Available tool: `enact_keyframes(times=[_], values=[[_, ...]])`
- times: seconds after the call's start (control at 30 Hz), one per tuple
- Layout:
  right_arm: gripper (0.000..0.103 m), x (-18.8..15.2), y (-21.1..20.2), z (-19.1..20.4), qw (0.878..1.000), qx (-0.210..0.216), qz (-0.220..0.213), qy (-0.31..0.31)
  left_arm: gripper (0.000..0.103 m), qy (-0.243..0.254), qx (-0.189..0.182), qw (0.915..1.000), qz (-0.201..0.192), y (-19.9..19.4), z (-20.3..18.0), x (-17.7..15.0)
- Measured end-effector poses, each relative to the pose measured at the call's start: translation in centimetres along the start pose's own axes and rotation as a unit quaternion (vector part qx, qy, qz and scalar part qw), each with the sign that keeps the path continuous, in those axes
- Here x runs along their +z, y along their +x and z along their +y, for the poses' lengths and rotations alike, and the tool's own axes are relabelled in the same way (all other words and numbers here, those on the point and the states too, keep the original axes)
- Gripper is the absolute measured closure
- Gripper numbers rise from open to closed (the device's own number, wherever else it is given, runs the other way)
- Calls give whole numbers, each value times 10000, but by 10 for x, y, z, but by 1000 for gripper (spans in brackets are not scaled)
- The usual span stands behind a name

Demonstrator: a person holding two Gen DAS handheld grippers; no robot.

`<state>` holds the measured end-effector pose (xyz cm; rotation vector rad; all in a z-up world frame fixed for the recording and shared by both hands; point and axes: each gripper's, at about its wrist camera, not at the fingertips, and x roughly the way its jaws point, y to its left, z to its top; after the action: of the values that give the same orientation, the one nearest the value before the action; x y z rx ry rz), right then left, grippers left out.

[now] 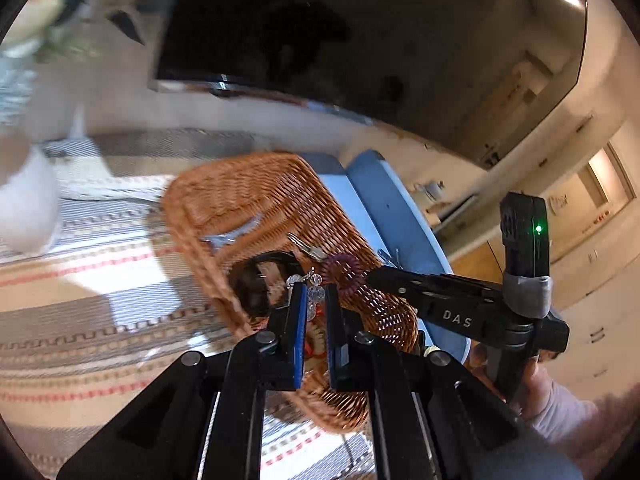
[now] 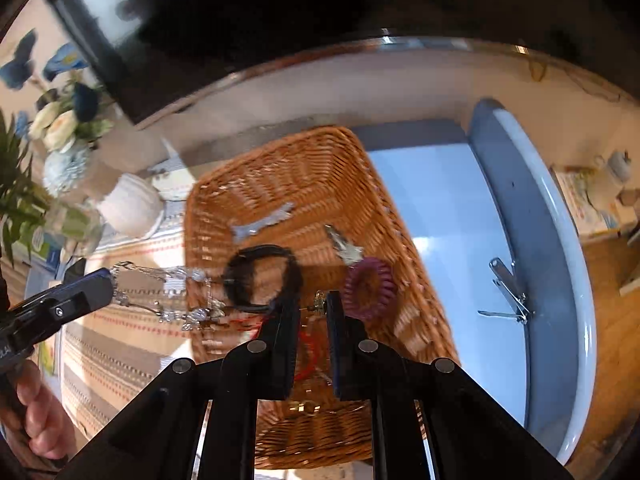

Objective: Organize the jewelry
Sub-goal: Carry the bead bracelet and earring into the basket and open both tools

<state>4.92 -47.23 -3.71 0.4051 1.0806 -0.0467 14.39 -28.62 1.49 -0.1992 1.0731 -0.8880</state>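
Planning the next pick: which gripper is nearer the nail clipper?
Right. The right gripper is over the basket, beside the tray holding the nail clipper; the left gripper is beyond the basket's opposite side.

Both grippers angle downward, jaws nearly shut — left gripper (image 1: 316, 300), right gripper (image 2: 314, 312) — each hand-held.
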Motion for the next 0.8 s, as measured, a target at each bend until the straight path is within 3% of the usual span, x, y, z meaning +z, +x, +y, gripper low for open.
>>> enact_keyframes(times=[0.13, 0.33, 0.7, 0.8], values=[[90, 5, 11, -10, 10000, 45, 65, 50, 97, 51, -91, 9997, 216, 30, -9, 6], [90, 23, 24, -8, 9999, 126, 16, 55, 97, 265, -93, 9995, 116, 42, -18, 34], [89, 37, 50, -9, 9997, 122, 168, 123, 97, 295, 262, 9989, 261, 77, 5, 56], [84, 36, 49, -12, 9991, 258, 256, 210, 85, 123, 376, 9985, 370, 76, 13, 56]])
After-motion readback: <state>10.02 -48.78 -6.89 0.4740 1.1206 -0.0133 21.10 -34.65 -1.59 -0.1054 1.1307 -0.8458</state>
